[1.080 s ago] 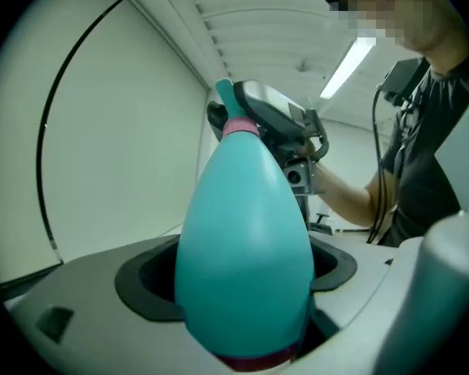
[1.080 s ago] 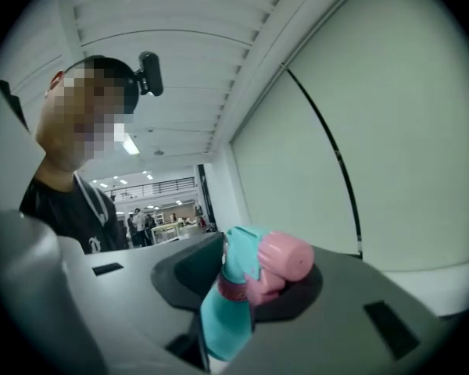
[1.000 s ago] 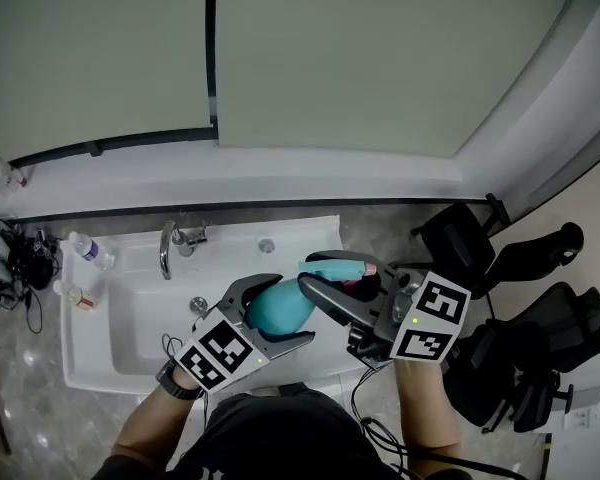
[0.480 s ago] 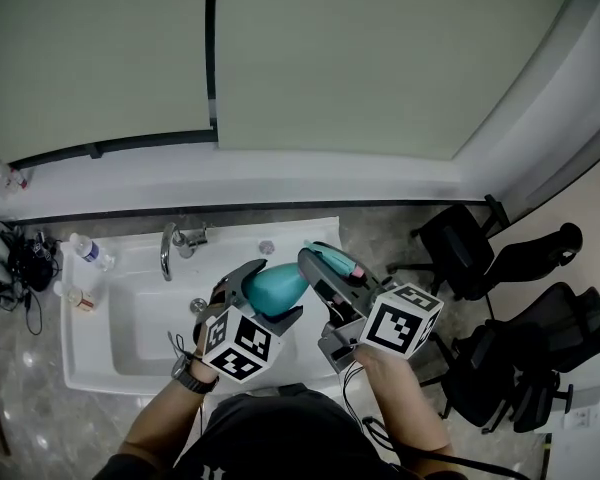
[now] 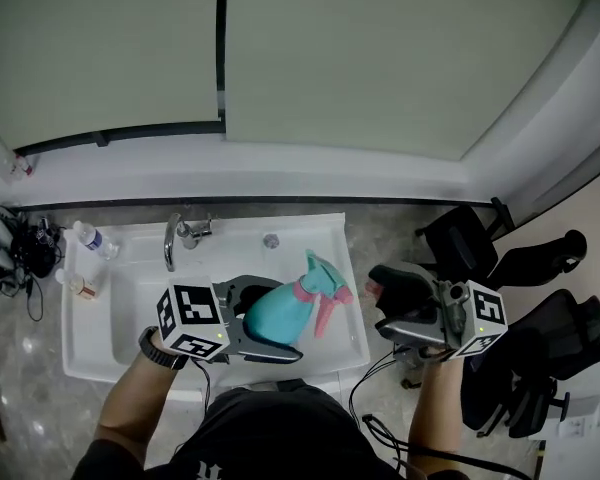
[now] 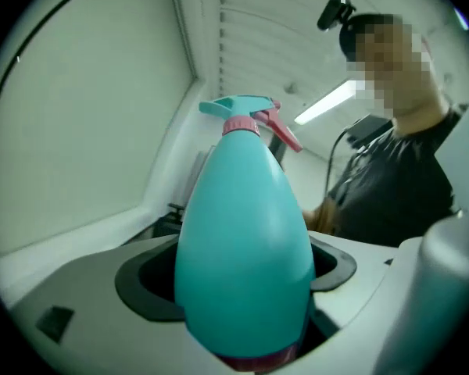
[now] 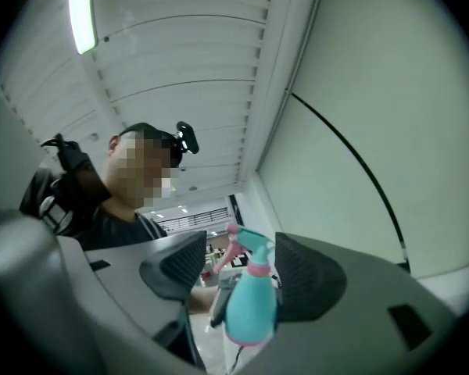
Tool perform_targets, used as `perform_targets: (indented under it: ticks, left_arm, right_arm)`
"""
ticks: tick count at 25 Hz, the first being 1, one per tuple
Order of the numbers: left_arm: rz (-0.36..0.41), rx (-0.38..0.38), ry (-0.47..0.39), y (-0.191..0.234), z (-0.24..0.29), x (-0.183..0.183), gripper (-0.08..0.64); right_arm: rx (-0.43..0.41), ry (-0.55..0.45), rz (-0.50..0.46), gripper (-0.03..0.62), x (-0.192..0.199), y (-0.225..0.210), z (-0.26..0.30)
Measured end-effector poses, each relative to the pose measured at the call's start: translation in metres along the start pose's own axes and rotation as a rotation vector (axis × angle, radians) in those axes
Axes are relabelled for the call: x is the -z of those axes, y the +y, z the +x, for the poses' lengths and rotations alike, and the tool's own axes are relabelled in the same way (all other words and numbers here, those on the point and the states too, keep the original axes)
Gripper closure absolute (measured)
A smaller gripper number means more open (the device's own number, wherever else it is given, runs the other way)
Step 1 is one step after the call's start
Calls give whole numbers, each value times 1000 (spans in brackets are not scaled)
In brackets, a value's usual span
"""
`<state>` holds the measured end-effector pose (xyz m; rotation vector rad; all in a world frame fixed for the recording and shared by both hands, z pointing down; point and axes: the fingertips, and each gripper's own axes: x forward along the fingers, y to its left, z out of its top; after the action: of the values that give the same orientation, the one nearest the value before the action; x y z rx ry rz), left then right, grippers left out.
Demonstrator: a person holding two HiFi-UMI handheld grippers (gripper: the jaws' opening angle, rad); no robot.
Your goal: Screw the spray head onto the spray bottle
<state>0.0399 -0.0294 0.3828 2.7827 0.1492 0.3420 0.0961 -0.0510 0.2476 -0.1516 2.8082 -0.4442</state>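
Bottle (image 5: 275, 316), head (image 5: 322, 280) fitted, is clamped in the left gripper (image 5: 285, 318) above the sink (image 5: 100, 353). The right gripper (image 5: 377, 300) stands apart, its jaws just opened wide and empty.

White sink (image 5: 120, 313) with faucet (image 5: 169, 245) — black chairs (image 5: 540, 268) at right.

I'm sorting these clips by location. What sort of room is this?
Probably a washroom or pantry corner in an office: a white sink with a chrome tap set in a stone-look counter, and black office chairs beside it.
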Motion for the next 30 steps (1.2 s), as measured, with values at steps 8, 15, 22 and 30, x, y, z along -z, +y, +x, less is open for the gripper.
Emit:
perform_targets:
  ticks: [8, 15, 22, 30]
  left_arm:
    - [-70, 471, -9, -83, 22, -12, 130]
    - [-74, 442, -6, -79, 31, -9, 130]
    - [12, 146, 23, -39, 30, -5, 130]
    - [77, -82, 156, -16, 28, 10, 130]
  right_arm:
    - [-508, 76, -139, 270, 23, 52, 59]
    - [-535, 109, -204, 402, 23, 66, 68]
    - [-251, 156, -161, 498, 25, 30, 74]
    - [-59, 215, -35, 497, 38, 5, 69]
